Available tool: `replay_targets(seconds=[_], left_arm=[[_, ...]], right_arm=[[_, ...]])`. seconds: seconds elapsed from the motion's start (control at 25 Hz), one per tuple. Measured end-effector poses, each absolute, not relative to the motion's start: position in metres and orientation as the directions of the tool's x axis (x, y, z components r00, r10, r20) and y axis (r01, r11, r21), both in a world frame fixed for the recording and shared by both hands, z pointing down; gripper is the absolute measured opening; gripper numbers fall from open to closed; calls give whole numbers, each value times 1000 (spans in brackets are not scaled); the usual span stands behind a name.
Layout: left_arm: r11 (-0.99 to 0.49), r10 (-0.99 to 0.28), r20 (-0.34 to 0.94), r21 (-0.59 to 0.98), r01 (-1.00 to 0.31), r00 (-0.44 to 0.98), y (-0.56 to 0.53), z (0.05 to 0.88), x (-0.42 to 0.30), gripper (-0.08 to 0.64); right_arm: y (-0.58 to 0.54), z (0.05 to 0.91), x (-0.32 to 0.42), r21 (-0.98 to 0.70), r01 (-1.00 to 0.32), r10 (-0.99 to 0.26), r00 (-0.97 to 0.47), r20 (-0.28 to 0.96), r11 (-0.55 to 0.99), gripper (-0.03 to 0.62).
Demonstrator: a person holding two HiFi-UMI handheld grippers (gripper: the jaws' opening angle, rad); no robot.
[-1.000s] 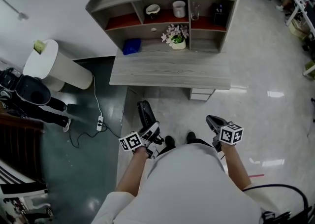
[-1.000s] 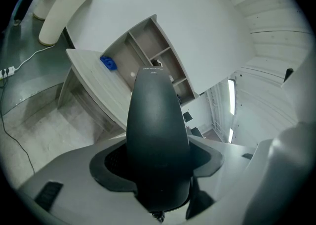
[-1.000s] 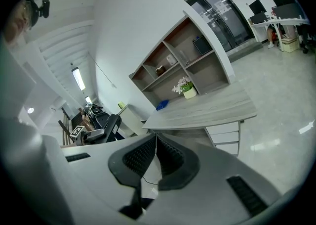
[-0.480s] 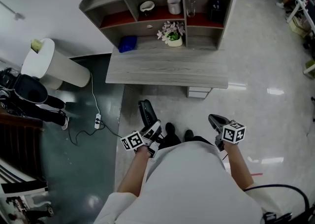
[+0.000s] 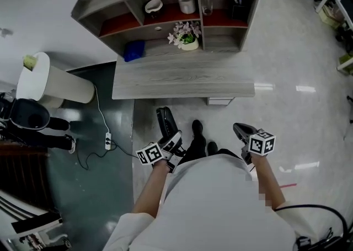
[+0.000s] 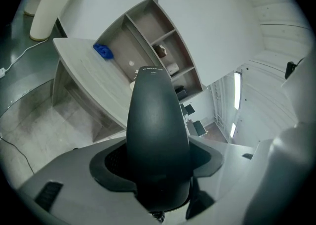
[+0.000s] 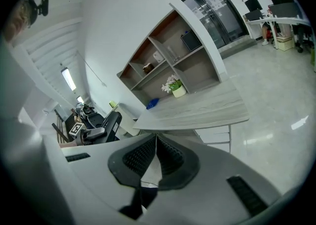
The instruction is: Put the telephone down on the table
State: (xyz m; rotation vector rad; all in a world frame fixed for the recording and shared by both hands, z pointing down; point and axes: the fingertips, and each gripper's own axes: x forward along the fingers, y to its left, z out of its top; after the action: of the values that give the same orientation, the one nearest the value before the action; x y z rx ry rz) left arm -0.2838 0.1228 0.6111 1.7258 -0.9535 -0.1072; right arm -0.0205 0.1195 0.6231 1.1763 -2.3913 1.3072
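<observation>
The left gripper point(image 5: 171, 145) pinches the telephone point(image 5: 164, 124), short of the table point(image 5: 182, 81); the right gripper point(image 5: 241, 132) is pressed together, empty. Releasing early would likely drop it to the floor point(image 5: 287, 68).

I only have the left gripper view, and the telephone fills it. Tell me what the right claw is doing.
Observer: The right claw is shut, with nothing between its pads.
Operator: Now tell me what the telephone hides on the desk.
Observer: A pot of flowers stands at the back of the desk, to the right of the blue thing.
Operator: Give me the telephone's place against the desk.
Observer: In the head view the telephone shows short of the desk's front edge, not above its top.
</observation>
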Motion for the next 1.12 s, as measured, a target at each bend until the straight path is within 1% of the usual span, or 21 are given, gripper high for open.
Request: replay_targets(seconds=[0.4, 0.64, 0.76, 0.96, 1.12], left_arm=[[-151, -559, 334, 859, -489, 759, 19, 609, -271, 308], [-174, -515, 355, 848, -501, 780, -33, 613, -278, 308], [-194, -498, 384, 825, -531, 778, -53, 621, -286, 308], [-236, -453, 418, 796, -558, 788, -78, 634, -292, 308], [-238, -443, 424, 794, -559, 790, -88, 635, -288, 308]], right_arm=[[50, 611, -20, -614, -752, -611, -609, 506, 241, 20], [9, 604, -22, -600, -777, -649, -558, 516, 191, 20], [-6, 604, -27, -595, -785, -661, -539, 521, 171, 20], [-22, 605, -31, -593, -794, -684, -507, 525, 134, 20], [-27, 605, -26, -593, -796, -689, -497, 527, 121, 20]])
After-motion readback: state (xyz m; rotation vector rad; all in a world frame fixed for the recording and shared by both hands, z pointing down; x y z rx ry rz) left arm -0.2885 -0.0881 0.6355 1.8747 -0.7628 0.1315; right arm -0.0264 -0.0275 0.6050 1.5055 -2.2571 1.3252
